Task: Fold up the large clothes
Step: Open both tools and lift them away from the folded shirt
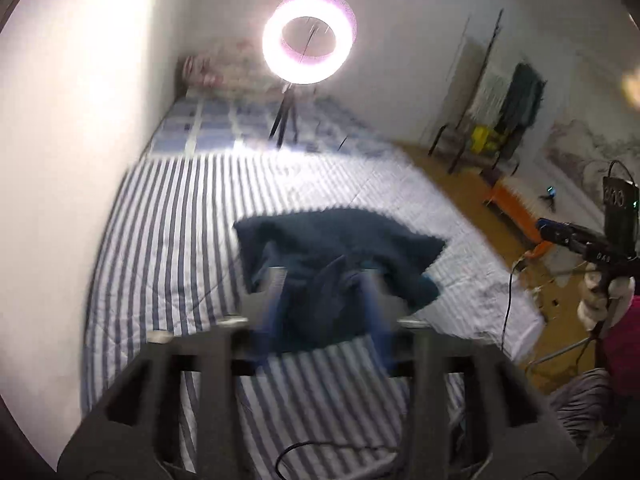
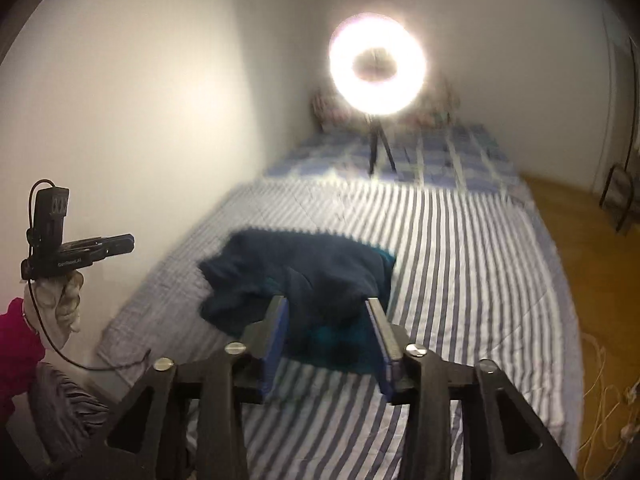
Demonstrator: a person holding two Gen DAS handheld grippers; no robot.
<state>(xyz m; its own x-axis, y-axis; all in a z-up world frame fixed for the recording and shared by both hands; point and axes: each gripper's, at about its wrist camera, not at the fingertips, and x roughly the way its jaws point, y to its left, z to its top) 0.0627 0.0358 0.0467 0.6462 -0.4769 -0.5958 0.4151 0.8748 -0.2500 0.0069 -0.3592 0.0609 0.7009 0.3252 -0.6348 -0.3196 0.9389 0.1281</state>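
A dark blue garment (image 1: pixel 336 248) lies crumpled in a heap on the striped bed (image 1: pixel 168 240); it also shows in the right wrist view (image 2: pixel 304 268). My left gripper (image 1: pixel 324 280) is open and empty, held above the bed in front of the garment, blurred by motion. My right gripper (image 2: pixel 326 304) is open and empty, also above the bed short of the garment. The right gripper shows at the right edge of the left wrist view (image 1: pixel 560 232), and the left gripper shows at the left of the right wrist view (image 2: pixel 116 242).
A lit ring light (image 1: pixel 309 38) on a tripod stands at the far end of the bed, also in the right wrist view (image 2: pixel 377 64). A white wall (image 1: pixel 72 120) runs along the bed's left side. Wooden floor (image 2: pixel 592 264), chairs and cables lie to the right.
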